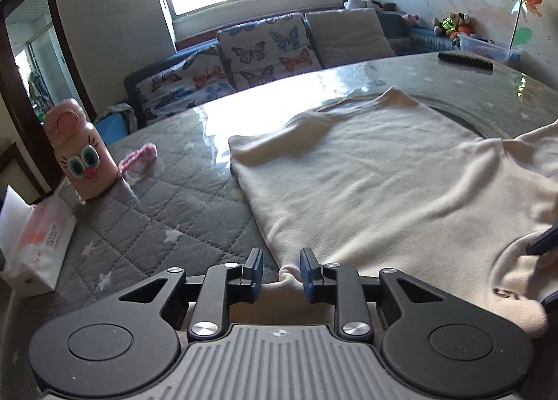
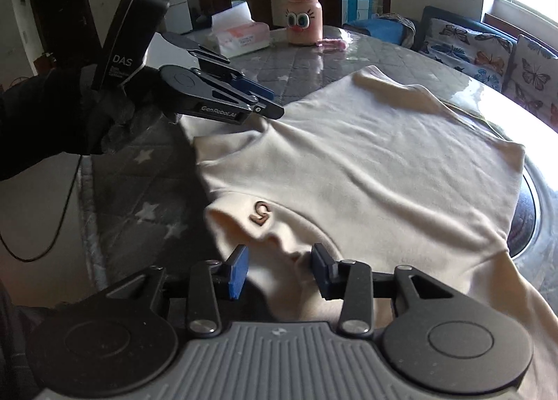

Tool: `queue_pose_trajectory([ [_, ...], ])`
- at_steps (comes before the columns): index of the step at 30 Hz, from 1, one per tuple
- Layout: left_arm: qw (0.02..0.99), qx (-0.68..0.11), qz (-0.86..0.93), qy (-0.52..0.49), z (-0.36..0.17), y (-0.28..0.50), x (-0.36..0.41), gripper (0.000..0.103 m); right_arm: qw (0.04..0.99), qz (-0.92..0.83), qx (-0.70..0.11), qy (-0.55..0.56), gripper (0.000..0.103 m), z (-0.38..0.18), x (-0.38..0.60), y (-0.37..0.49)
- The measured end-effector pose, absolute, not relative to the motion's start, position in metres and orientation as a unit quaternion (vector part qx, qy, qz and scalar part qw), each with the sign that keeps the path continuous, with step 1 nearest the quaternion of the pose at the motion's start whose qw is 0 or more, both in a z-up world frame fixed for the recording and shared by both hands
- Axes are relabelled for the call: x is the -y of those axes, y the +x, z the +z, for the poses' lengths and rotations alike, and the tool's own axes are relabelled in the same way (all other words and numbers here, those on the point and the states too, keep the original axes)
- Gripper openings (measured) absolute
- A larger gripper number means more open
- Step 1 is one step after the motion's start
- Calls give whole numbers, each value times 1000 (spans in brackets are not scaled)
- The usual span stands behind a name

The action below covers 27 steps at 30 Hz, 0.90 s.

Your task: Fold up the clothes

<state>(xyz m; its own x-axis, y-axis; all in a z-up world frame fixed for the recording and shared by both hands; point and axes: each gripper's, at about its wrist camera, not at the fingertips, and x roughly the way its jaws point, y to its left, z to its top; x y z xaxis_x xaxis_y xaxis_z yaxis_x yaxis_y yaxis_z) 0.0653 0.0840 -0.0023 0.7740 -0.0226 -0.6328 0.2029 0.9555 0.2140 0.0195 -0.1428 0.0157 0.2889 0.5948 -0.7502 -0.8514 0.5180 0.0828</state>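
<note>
On a grey quilted star-print table cover, one pink cartoon-face bottle and one white tissue box stand at ten o'clock of a single cream knit sweater, spread flat, faintly creased. Left gripper, jaws parted, straddles its near corner; right gripper, jaws apart, frames the collar, clamping nothing.

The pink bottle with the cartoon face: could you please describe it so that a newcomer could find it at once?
Start at the round table under its grey quilted star-print cover, where the cream sweater is spread. At the table's edge beyond the sweater stands the pink bottle, beside a white tissue box. It alone has big blue eyes and a red nose.
</note>
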Motion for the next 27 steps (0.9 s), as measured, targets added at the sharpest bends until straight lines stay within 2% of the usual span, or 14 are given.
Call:
queue_pose_trajectory([
  [8, 936, -301, -108, 144, 11, 48, -44, 27, 794, 444, -389, -149, 41, 15, 158, 13],
  [16, 925, -300, -171, 156, -4, 34, -2, 27, 806, 446, -366, -131, 42, 30, 175, 0],
  [27, 913, -287, -208, 203, -13, 14, 22, 27, 827, 403, -384, -76, 45, 21, 206, 4],
])
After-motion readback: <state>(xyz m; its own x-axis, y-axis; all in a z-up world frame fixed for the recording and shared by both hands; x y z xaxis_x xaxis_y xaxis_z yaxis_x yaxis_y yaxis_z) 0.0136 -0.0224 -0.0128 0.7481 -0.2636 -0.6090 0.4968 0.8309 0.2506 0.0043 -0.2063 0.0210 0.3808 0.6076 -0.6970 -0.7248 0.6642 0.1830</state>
